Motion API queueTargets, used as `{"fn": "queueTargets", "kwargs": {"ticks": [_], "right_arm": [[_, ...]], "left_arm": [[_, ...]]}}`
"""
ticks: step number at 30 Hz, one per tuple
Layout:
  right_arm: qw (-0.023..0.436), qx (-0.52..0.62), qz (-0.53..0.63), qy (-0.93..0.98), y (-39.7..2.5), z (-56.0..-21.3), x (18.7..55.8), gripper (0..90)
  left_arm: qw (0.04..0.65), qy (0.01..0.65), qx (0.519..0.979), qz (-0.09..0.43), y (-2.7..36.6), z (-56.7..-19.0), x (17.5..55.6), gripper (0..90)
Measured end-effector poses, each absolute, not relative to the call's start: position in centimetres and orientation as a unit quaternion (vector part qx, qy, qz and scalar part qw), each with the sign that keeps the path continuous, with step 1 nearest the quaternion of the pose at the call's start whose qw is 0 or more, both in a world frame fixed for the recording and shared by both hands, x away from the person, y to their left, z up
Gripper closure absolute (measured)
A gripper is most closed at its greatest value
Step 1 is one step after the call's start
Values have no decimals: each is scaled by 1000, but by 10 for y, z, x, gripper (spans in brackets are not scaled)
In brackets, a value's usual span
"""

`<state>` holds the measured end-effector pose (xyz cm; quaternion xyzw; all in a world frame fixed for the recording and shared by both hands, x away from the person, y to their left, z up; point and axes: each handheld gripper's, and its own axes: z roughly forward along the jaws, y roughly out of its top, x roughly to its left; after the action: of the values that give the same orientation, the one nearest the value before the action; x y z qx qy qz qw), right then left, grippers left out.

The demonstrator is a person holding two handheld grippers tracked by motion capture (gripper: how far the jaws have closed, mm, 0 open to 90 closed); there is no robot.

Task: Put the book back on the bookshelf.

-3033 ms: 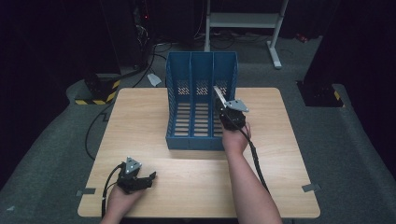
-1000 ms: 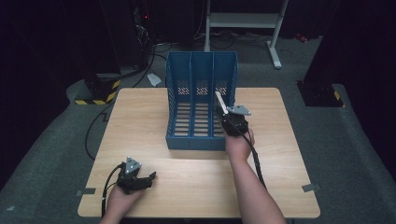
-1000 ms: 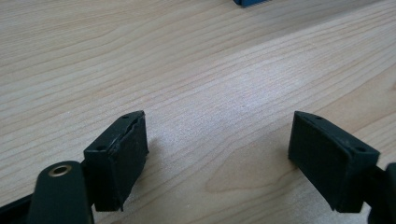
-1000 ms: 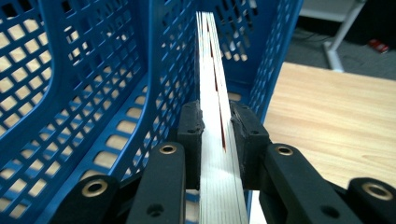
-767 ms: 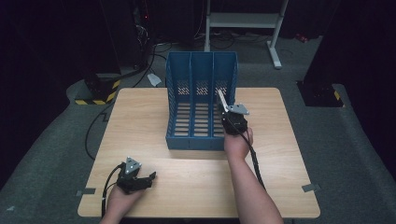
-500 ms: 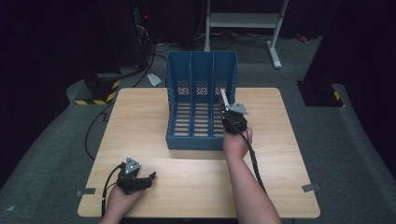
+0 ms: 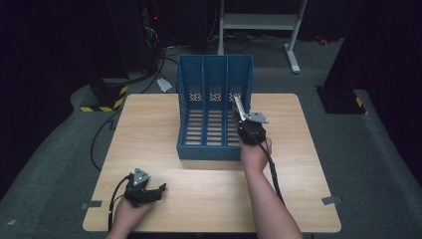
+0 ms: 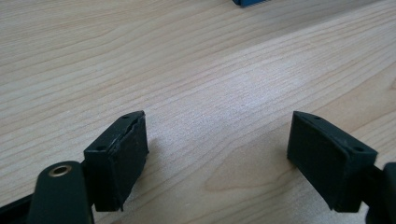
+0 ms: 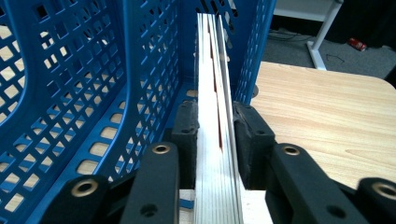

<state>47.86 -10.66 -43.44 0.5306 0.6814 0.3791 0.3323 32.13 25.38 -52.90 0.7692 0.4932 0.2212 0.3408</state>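
1. Nearest you, your left gripper (image 7: 158, 189) rests on the bench (image 7: 308, 164), released, jaws wide over bare wood, unmoved.
2. Your right gripper (image 9: 215, 128) stays clenched on the thin book (image 9: 212, 93).
3. Over three seconds it has slid forward and lower into the right-hand slot of the blue file rack (image 7: 214, 107); insertion looks nearly complete.
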Motion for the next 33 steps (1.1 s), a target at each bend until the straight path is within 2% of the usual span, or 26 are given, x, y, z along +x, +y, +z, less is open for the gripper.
{"fn": "queueTargets", "kwargs": {"ticks": [9,21,33], "right_arm": [[367,550,363,657,-99,-437,477,751],[372,559,361,647,-98,-437,476,732],[350,540,382,662,-105,-434,468,648]], "left_arm": [[341,493,769,221,254,-529,321,205],[341,492,770,221,254,-529,321,205],[341,493,770,221,254,-529,321,204]]}}
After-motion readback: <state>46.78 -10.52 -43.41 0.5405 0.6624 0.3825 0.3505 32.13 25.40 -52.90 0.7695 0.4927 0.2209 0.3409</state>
